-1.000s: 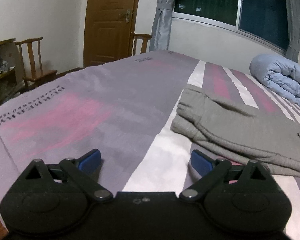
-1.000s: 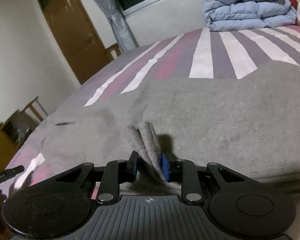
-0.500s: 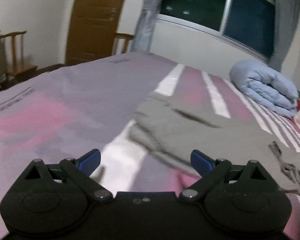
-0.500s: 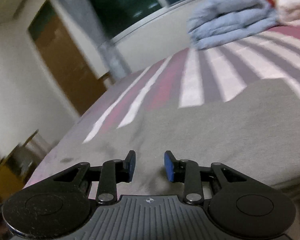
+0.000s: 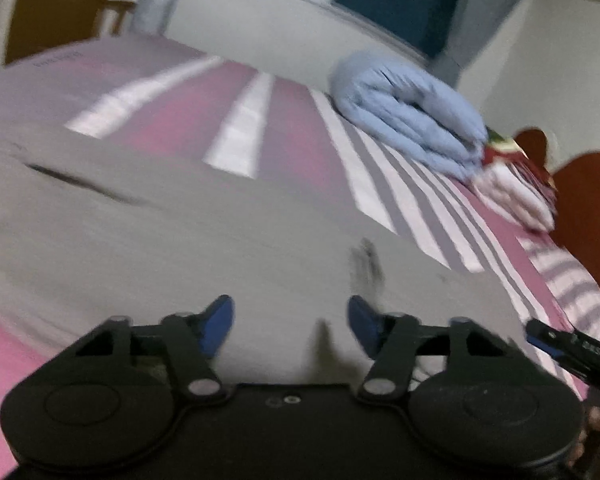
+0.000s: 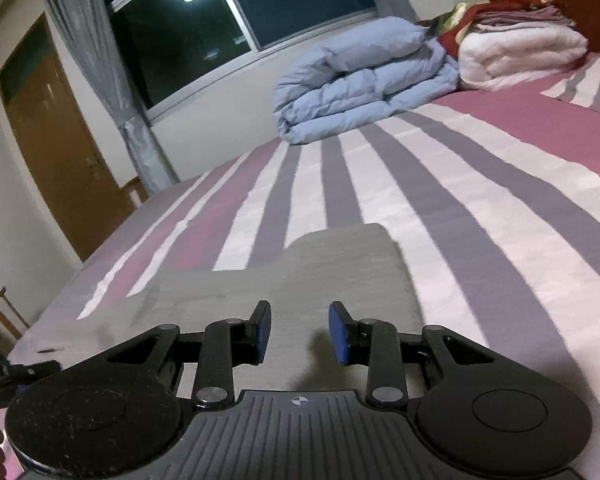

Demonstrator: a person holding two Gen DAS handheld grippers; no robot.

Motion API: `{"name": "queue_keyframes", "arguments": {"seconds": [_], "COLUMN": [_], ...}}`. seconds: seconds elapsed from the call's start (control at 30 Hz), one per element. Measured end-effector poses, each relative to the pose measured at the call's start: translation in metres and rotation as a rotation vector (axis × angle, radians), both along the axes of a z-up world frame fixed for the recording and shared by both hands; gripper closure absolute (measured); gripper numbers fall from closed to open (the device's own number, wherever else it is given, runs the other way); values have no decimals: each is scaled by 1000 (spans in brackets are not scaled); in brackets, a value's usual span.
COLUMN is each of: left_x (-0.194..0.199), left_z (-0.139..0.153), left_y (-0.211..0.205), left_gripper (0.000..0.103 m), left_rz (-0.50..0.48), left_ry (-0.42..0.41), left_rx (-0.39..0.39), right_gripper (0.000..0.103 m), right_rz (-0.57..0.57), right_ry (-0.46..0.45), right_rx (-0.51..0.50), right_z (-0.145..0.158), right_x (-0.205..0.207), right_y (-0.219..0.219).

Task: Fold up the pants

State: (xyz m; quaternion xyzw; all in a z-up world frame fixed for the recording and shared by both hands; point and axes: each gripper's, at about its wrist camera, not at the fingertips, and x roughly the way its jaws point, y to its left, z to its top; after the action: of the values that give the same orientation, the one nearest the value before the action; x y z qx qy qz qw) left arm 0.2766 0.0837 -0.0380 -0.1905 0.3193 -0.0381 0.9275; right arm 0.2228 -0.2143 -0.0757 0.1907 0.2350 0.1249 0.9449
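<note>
Grey pants point(image 5: 172, 236) lie flat on the striped bed point(image 5: 292, 128). In the left wrist view, which is blurred, my left gripper point(image 5: 290, 322) is open and empty just above the grey cloth. In the right wrist view my right gripper point(image 6: 299, 330) is open and empty over the pants point(image 6: 324, 272), whose squared end lies just ahead of the fingers. The tip of the right gripper shows at the right edge of the left wrist view point(image 5: 572, 350).
A folded blue duvet point(image 6: 360, 80) and a stack of white and red bedding point(image 6: 516, 48) lie at the far side of the bed near the headboard point(image 5: 588, 208). A window point(image 6: 236, 12), curtains, a brown door point(image 6: 60, 152) and a chair point(image 6: 0, 316) stand beyond.
My right gripper has let go of the pinched grey cloth, opened, and swung toward the duvet. My left gripper has moved right over the pants and narrowed somewhat.
</note>
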Motion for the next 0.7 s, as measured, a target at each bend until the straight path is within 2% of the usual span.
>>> {"name": "queue_keyframes", "arguments": {"seconds": [0.1, 0.13, 0.2, 0.27, 0.33, 0.37, 0.47, 0.7], "left_x": [7, 8, 14, 20, 26, 26, 22, 1], "left_z": [-8, -10, -13, -15, -15, -15, -14, -12], "left_y": [-28, -33, -43, -48, -58, -63, -67, -55], "left_gripper": [59, 63, 64, 71, 71, 71, 71, 71], "left_rz": [-36, -35, -36, -41, -55, -60, -56, 7], "left_ry": [34, 38, 50, 75, 93, 101, 97, 47], "left_rx": [-18, -28, -42, -63, -56, -35, -41, -154], "right_gripper": [70, 70, 70, 70, 70, 68, 50, 48], "right_rz": [-9, -11, -14, -24, -29, -35, -50, -58], "right_ry": [4, 3, 8, 2, 5, 4, -4, -23], "right_rx": [-51, -61, -60, -63, -35, -16, 27, 58], "right_z": [-3, -5, -9, -13, -16, -18, -19, -18], "right_x": [-6, -7, -10, -14, -18, -20, -26, -34], "right_y": [-4, -5, -11, -17, -25, -30, -42, -49]}}
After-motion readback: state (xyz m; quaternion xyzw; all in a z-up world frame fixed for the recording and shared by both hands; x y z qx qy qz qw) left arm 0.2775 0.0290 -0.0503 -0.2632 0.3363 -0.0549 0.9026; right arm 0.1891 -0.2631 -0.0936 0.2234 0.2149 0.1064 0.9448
